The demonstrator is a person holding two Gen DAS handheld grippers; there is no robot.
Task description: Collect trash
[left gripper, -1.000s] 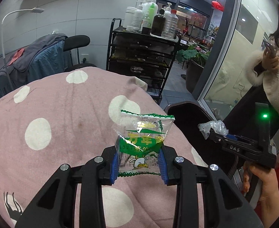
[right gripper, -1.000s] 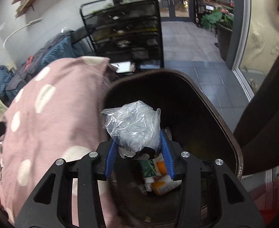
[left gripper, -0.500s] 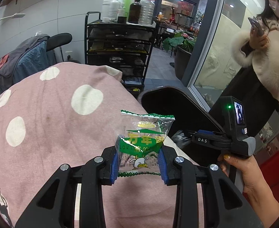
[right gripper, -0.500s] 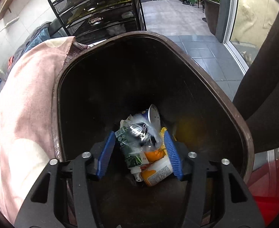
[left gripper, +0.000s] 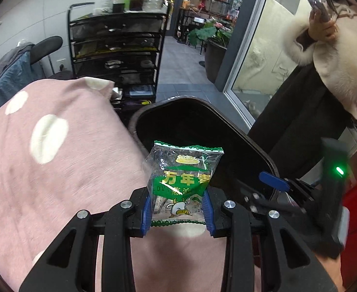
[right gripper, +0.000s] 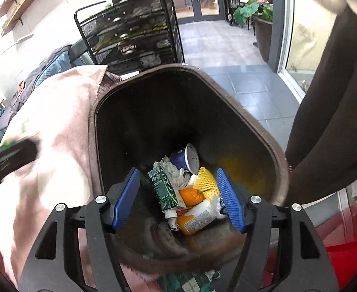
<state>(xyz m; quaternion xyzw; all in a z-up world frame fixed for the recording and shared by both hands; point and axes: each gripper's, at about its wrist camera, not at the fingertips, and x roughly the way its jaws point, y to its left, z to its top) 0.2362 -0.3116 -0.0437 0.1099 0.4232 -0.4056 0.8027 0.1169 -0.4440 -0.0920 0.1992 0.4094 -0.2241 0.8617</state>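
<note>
The left gripper (left gripper: 177, 210) is clenched on a clear-and-green snack wrapper (left gripper: 182, 182), its blue pads (left gripper: 146, 210) pinching the packet's lower half from both sides so that the wrapper stands upright between the fingers, its serrated top edge rising well above the fingertips. Behind the wrapper sits the dark brown trash bin (left gripper: 246, 138), whose open mouth lies just beyond and to the right of the packet, beside a pink polka-dot cover (left gripper: 56, 160). The right gripper (right gripper: 177, 198) hangs over the mouth of that bin (right gripper: 258, 131) with its jaws spread wide and nothing between the blue pads (right gripper: 229, 202); in the left wrist view it (left gripper: 273, 182) shows at the right edge, near the bin's rim. Framed between the open fingers, down at the bottom of the bin, lie a green carton (right gripper: 164, 191), an orange peel (right gripper: 190, 196), a yellow foam net (right gripper: 205, 182), a blue-and-white cup (right gripper: 187, 158), crumpled tissue (right gripper: 176, 172) and an orange-labelled bottle (right gripper: 198, 219). A black mesh trolley (right gripper: 134, 39) stands behind the bin.
</note>
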